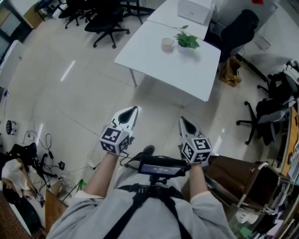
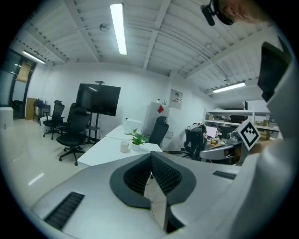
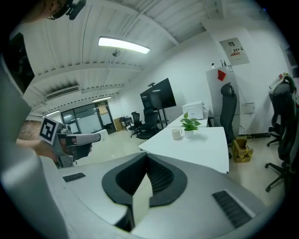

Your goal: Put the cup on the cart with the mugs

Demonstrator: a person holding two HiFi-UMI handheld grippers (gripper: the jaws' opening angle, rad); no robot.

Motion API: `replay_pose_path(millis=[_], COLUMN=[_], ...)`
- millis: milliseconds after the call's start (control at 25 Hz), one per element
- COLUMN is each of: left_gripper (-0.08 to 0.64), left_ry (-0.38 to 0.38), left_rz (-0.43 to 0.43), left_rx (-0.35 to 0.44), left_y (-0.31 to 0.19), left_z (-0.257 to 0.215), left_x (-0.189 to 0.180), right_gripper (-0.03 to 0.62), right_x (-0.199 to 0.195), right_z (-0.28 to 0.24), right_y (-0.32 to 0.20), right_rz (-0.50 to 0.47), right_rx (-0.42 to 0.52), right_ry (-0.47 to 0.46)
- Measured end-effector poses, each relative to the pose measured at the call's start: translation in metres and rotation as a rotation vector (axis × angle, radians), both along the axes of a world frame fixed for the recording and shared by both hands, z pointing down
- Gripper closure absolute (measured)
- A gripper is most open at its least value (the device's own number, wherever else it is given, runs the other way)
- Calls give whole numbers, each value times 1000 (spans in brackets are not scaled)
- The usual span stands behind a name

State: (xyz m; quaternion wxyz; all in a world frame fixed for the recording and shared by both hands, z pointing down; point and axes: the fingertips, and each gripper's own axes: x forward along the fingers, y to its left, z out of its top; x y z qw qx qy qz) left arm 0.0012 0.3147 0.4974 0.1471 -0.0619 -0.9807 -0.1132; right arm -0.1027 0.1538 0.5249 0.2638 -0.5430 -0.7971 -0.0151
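Observation:
A pale cup [image 1: 167, 44] stands on the white table [image 1: 154, 60] next to a small potted plant [image 1: 188, 41], well ahead of both grippers. My left gripper [image 1: 132, 110] and right gripper [image 1: 183, 121] are held side by side over the floor, pointing at the table, both shut with nothing between the jaws. In the left gripper view the cup [image 2: 124, 146] sits far beyond the shut left gripper [image 2: 150, 173]. The right gripper view shows the cup [image 3: 176, 134] and plant [image 3: 189, 124] past the shut right gripper [image 3: 145, 179].
Black office chairs [image 1: 106, 21] stand beyond the table's left end, and others [image 1: 266, 112] at the right. A white box [image 1: 195, 10] lies on the far table. Cables and bags [image 1: 23, 158] clutter the floor at left. A metal-framed cart [image 1: 254, 196] is at lower right.

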Motion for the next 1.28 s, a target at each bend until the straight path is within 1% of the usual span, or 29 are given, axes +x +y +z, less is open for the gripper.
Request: replay_pose_path(millis=[160,320,520,640,920,1040,1160,1280], left_gripper=[558,558,558,558,558,558,558,558], left_ry=[-13,-15,-18,-10,15,20,25,34], left_rz=[50,98,114,103,57,37,11,6], left_rx=[15,7,15,21,25,16,16,11], left_y=[13,24,29,39,68,81,93,105], left_z=[1,-1,-1,5,11,11,9,8], left_x=[-11,-19,-45,-61,-115,-150,-186,-214], right_gripper=[584,584,584,584,584,584,584,584], right_x=[-1,-3,-23,-38,-101,-137,-172,-201], right_z=[-3,-14,-16,-13,-9,-6,-2,-2], right_y=[19,31,42,57,91,104,114,131], right_rz=[19,43,41,22,-11,-32,-51,-72], right_rx=[12,1,4,0,-19,-9,1,-5], right_ry=[-22,-40,-38,-32,-1,-6,9,10])
